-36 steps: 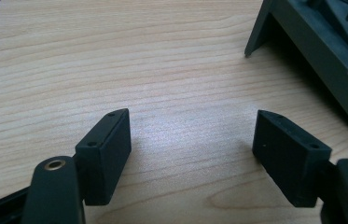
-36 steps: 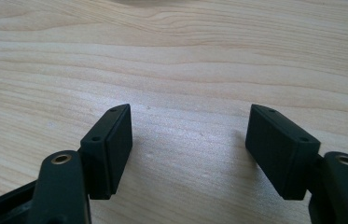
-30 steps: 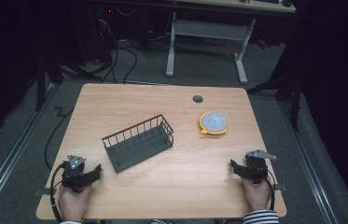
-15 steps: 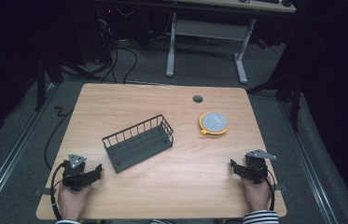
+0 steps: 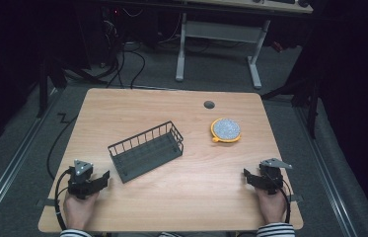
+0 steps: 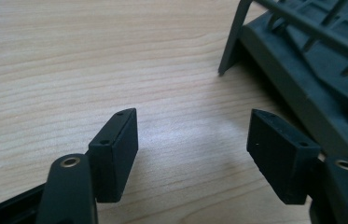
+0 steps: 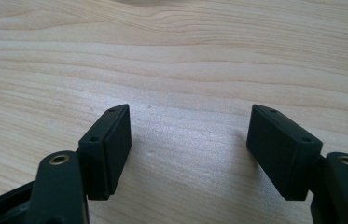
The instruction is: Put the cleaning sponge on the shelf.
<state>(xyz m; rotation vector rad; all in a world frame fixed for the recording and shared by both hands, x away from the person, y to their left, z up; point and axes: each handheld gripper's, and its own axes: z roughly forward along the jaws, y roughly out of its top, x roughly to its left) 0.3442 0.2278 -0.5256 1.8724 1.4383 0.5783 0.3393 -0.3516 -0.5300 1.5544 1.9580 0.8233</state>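
A dark wire basket (image 5: 147,150) lies at an angle on the wooden table (image 5: 191,197), left of centre. An orange dish (image 5: 226,129) with a speckled grey top sits toward the back right. My left gripper (image 5: 101,177) rests near the front left corner and points at the basket's near end (image 6: 311,70). It is open (image 6: 192,116); its jaws have just been closing a little, with only bare wood between them. My right gripper (image 5: 247,176) rests at the front right, open (image 7: 189,112) over bare wood.
A small dark cable hole (image 5: 209,104) is set in the table near its back edge. Behind the table stands a white desk frame (image 5: 218,44), with cables (image 5: 122,59) on the grey floor. A hand holds each gripper at the front edge.
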